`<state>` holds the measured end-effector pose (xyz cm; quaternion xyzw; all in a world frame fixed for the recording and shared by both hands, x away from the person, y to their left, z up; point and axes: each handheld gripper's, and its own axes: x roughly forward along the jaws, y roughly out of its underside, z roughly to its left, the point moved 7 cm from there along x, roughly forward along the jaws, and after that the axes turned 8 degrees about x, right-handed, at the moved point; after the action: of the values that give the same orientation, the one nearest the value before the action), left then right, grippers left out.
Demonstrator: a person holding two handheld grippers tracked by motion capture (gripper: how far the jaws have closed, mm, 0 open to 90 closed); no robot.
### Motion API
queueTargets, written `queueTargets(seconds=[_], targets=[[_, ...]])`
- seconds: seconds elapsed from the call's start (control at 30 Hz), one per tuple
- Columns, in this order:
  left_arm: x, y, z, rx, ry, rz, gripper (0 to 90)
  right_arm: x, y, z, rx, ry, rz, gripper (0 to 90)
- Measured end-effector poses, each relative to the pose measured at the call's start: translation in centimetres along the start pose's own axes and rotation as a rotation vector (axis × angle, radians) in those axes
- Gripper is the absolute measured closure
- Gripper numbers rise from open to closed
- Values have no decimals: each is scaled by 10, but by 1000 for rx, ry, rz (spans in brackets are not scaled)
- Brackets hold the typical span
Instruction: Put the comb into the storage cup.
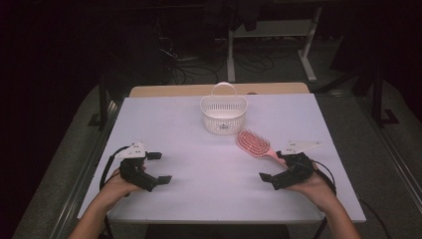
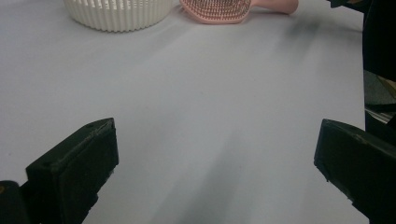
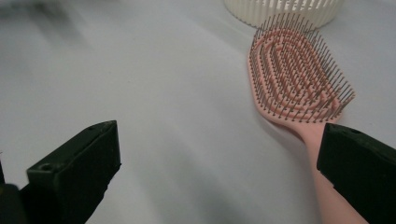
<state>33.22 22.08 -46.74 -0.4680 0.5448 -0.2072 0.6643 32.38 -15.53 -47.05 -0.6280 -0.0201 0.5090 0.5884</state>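
Hiding the brush (image 3: 294, 79) handle's end, the right gripper (image 1: 276, 167) has released fingers; left gripper (image 1: 158, 168) likewise, basket (image 2: 116, 14) cropped

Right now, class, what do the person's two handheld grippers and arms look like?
Each black two-jaw gripper, left and right, has blocky rectangular jaws, a pale grey three-cornered plate on top and a black cable trailing back. No sleeves show on the forearms.
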Motion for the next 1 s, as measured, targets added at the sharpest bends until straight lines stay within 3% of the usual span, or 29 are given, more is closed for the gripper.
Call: queueTargets(seconds=[1.0], targets=[[0,-1,3,-9,-6,-15,0,-13,-22,-19,5,-2,2,0]])
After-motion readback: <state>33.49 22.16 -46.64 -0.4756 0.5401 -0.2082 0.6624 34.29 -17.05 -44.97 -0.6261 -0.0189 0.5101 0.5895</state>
